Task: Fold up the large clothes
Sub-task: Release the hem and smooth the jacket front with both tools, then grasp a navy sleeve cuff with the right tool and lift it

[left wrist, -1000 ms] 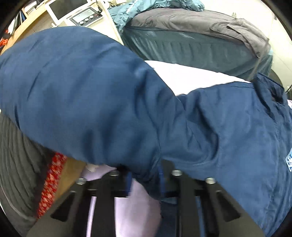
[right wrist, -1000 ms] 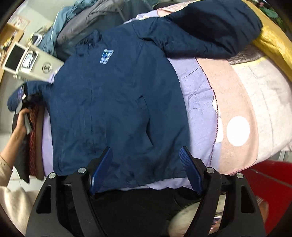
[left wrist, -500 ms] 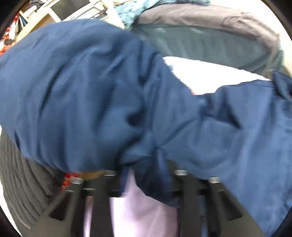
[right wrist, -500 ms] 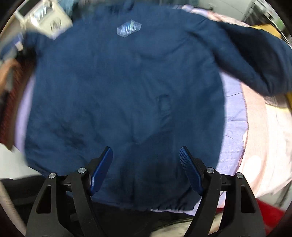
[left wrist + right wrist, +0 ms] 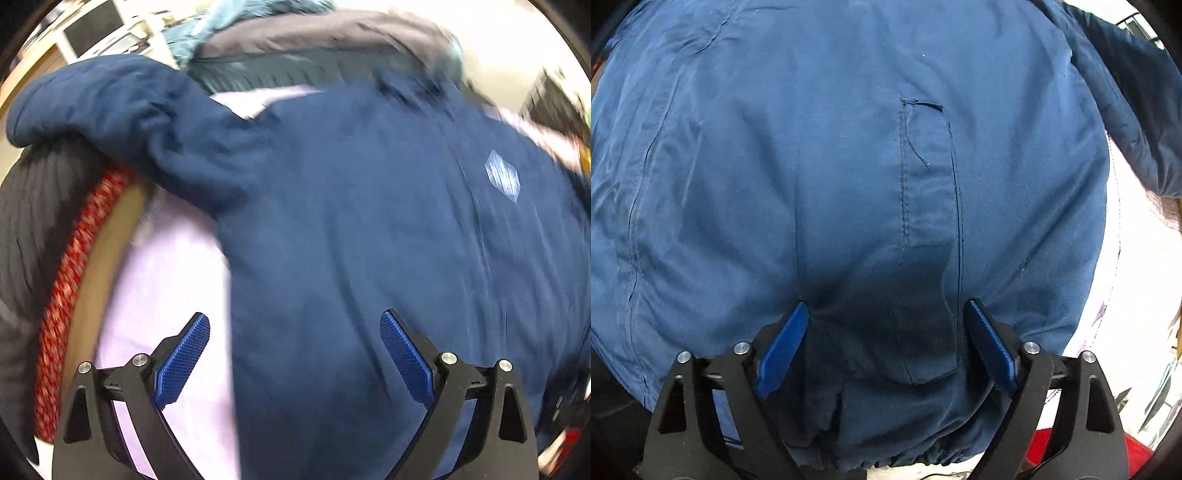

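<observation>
A large navy blue jacket (image 5: 369, 240) lies front up on a lilac sheet (image 5: 173, 280), with a pale chest logo (image 5: 502, 179). One sleeve (image 5: 122, 107) drapes off to the upper left. My left gripper (image 5: 293, 334) is open and empty, just above the jacket's left side edge. In the right wrist view the jacket (image 5: 812, 166) fills the frame, pocket seam (image 5: 931, 229) in the middle. My right gripper (image 5: 886, 325) is open, close over the cloth near the bottom hem (image 5: 923, 456); the other sleeve (image 5: 1137, 122) lies at the upper right.
A dark ribbed garment (image 5: 33, 229) and a red patterned cloth (image 5: 74, 266) hang at the left over a wooden edge (image 5: 107, 251). Grey and teal bedding (image 5: 295, 40) is piled behind. The pink and lilac sheet (image 5: 1115, 258) shows at the right.
My left gripper has let go of the sleeve, opened, and swung right over the jacket body. My right gripper has moved in much closer to the jacket's lower front.
</observation>
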Available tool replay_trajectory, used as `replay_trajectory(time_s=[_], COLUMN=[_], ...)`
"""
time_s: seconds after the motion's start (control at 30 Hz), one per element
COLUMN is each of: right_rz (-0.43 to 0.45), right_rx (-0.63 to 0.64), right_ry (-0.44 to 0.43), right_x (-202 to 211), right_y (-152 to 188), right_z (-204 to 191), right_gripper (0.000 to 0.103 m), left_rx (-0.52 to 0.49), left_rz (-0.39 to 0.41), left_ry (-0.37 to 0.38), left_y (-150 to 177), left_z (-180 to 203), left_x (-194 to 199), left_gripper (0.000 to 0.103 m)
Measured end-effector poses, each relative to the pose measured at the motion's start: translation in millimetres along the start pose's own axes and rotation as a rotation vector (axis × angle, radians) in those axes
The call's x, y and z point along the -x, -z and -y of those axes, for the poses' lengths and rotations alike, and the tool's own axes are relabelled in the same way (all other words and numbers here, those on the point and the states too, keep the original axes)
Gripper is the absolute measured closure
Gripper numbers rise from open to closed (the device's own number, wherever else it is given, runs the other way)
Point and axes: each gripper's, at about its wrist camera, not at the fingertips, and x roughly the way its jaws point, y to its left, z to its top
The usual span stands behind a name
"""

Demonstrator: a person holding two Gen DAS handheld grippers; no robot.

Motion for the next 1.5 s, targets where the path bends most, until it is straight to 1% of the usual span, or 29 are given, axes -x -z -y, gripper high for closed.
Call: replay_trajectory(time_s=[0.07, 0.13, 0.17, 0.2, 0.23, 0.27, 0.3, 0.33, 0.4, 0.5, 0.53, 0.6, 0.73, 0.8, 0.87, 0.9, 0.93, 1.03, 1.1, 1.13, 1.2, 1.23, 1.27, 1.3, 1.4, 1.5], right_rz=[0.001, 0.004, 0.005, 0.005, 0.007, 0.012, 0.021, 0.034, 0.054, 0.057, 0.051, 0.034, 0.007, 0.058, 0.175, 0.227, 0.281, 0.381, 0.454, 0.473, 0.506, 0.52, 0.543, 0.554, 0.588, 0.617], right_rx=[0.002, -0.006, -0.009, -0.01, -0.008, -0.008, -0.01, -0.016, -0.025, -0.031, -0.027, -0.027, -0.031, -0.074, -0.185, -0.232, -0.282, -0.397, -0.516, -0.588, -0.724, -0.776, -0.855, -0.896, -0.953, -0.962], right_ry=[0.02, 0.013, 0.006, 0.001, -0.004, -0.008, -0.015, -0.027, -0.05, -0.077, -0.078, -0.078, -0.092, -0.15, -0.274, -0.309, -0.326, -0.291, -0.281, -0.296, -0.354, -0.366, -0.373, -0.368, -0.336, -0.322], right_x=[-2, -5, -8, -8, -9, -10, -10, -9, -14, -19, -20, -21, -12, 3, 31, 42, 53, 66, 69, 67, 62, 59, 55, 52, 48, 46], right_y=[1, -1, -1, -2, -3, -3, -2, -1, 4, 12, 12, 10, -9, -12, -11, -11, -12, -14, -13, -13, -10, -7, -3, 0, 1, -2], right_z=[3, 7, 8, 10, 12, 14, 15, 16, 24, 30, 33, 37, 35, 43, 72, 87, 107, 162, 217, 247, 299, 317, 347, 363, 403, 423], right_gripper=[0.006, 0.006, 0.006, 0.006, 0.006, 0.006, 0.006, 0.006, 0.006, 0.005, 0.005, 0.005, 0.005, 0.005, 0.005, 0.005, 0.005, 0.005, 0.005, 0.005, 0.005, 0.005, 0.005, 0.005, 0.008, 0.012], left_rx=[-0.032, -0.069, -0.09, -0.129, -0.156, -0.184, -0.199, -0.196, -0.155, -0.047, -0.029, -0.028, -0.04, -0.037, -0.027, -0.023, -0.018, 0.005, 0.025, 0.033, 0.045, 0.047, 0.048, 0.051, 0.061, 0.069], left_rz=[-0.03, -0.067, -0.094, -0.133, -0.149, -0.152, -0.134, -0.122, -0.124, -0.138, -0.147, -0.162, -0.196, -0.223, -0.243, -0.245, -0.245, -0.246, -0.253, -0.258, -0.269, -0.274, -0.281, -0.29, -0.315, -0.332], left_ry=[0.002, 0.023, 0.022, 0.009, 0.001, -0.019, -0.052, -0.061, -0.044, 0.026, 0.044, 0.057, 0.04, 0.036, 0.032, 0.029, 0.025, 0.009, -0.001, -0.007, -0.018, -0.022, -0.026, -0.03, -0.038, -0.05], left_y=[22, 42, 49, 58, 62, 67, 70, 71, 70, 70, 69, 67, 62, 58, 56, 54, 53, 48, 50, 51, 53, 54, 54, 53, 46, 39], left_z=[26, 47, 57, 69, 74, 80, 85, 86, 83, 70, 65, 63, 66, 67, 67, 66, 66, 64, 65, 65, 68, 70, 70, 71, 74, 77], left_x=[-6, -14, -21, -32, -38, -43, -47, -48, -54, -62, -63, -65, -68, -70, -71, -73, -74, -74, -72, -71, -70, -71, -70, -69, -76, -82], left_gripper=[0.011, 0.009, 0.009, 0.009, 0.009, 0.009, 0.005, 0.005, 0.005, 0.005, 0.005, 0.005, 0.005, 0.005, 0.005, 0.005, 0.005, 0.005, 0.005, 0.005, 0.005, 0.005, 0.005, 0.005, 0.005, 0.005])
